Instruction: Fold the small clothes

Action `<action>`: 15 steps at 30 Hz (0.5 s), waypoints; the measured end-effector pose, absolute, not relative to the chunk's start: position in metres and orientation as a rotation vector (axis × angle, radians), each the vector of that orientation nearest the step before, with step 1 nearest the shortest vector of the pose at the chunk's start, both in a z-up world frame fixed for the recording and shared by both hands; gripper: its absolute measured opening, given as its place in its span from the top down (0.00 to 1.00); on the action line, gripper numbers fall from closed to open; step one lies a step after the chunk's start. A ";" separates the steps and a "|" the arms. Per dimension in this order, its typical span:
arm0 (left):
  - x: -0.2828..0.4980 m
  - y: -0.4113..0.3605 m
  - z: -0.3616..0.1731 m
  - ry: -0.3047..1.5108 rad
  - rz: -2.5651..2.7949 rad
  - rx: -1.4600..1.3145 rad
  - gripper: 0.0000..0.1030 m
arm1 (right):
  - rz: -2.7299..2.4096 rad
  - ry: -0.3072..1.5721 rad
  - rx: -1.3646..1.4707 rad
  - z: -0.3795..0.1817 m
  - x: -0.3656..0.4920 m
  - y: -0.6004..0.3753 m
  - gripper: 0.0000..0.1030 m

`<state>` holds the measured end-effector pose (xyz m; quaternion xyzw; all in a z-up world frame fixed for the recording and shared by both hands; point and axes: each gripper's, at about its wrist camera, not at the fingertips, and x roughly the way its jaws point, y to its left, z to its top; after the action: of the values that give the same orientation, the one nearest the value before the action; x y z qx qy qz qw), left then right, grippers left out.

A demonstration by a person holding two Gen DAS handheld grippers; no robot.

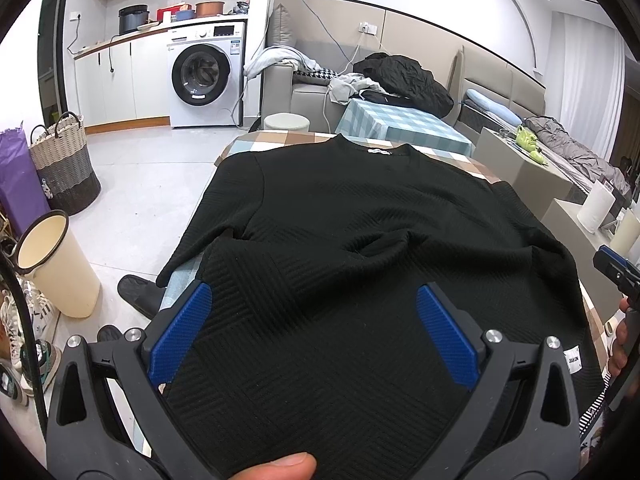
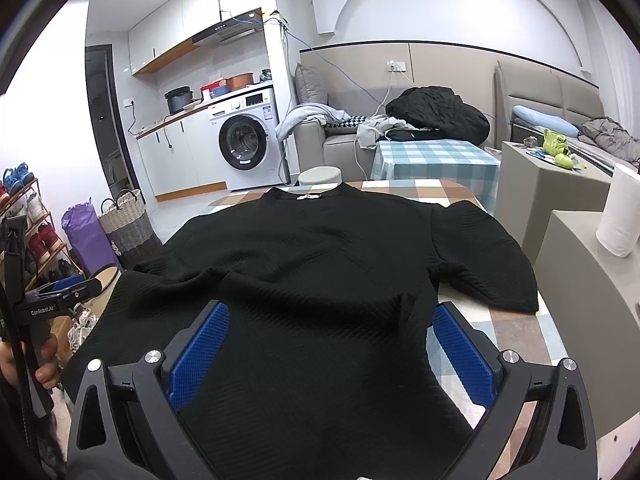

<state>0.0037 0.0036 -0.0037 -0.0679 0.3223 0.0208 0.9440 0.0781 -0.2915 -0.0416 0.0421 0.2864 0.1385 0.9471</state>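
A black textured sweater (image 1: 360,208) (image 2: 320,240) lies spread on a table with a checked cloth (image 1: 256,142) (image 2: 520,340), collar and white label at the far end. Its right sleeve (image 2: 488,264) lies flat, pointing outward. The left sleeve (image 1: 248,264) is bent back over the body, with a crease at mid-chest. My left gripper (image 1: 314,294) (image 2: 60,296) hovers open over the lower left of the sweater, nothing between its blue pads. My right gripper (image 2: 330,312) (image 1: 614,268) is open over the lower right part, its right finger near the side seam.
Left of the table, on the floor, are a cream bin (image 1: 60,268), a woven basket (image 1: 64,168), a purple bag and black slippers (image 1: 138,292). Grey cabinets with a paper towel roll (image 2: 620,216) stand close on the right. Behind are a second checked table (image 2: 432,160), a sofa and a washing machine (image 1: 204,80).
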 end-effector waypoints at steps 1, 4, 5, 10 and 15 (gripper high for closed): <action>0.004 0.004 -0.004 0.656 0.043 -0.138 0.01 | 0.279 0.583 0.086 -0.041 0.078 -0.291 0.00; 0.004 0.004 -0.004 0.656 0.040 -0.139 0.01 | 0.282 0.584 0.092 -0.041 0.077 -0.292 0.00; 0.004 0.004 -0.004 0.655 0.040 -0.140 0.01 | 0.281 0.583 0.093 -0.041 0.077 -0.292 0.00; 0.004 0.004 -0.004 0.655 0.039 -0.139 0.01 | 0.281 0.581 0.092 -0.040 0.076 -0.292 0.00; 0.004 0.003 -0.003 0.657 0.037 -0.139 0.01 | 0.278 0.581 0.098 -0.039 0.077 -0.292 0.00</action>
<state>0.0042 0.0034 -0.0027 -0.0680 0.3225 0.0180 0.9439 0.0773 -0.2917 -0.0393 0.0480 0.2854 0.1365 0.9474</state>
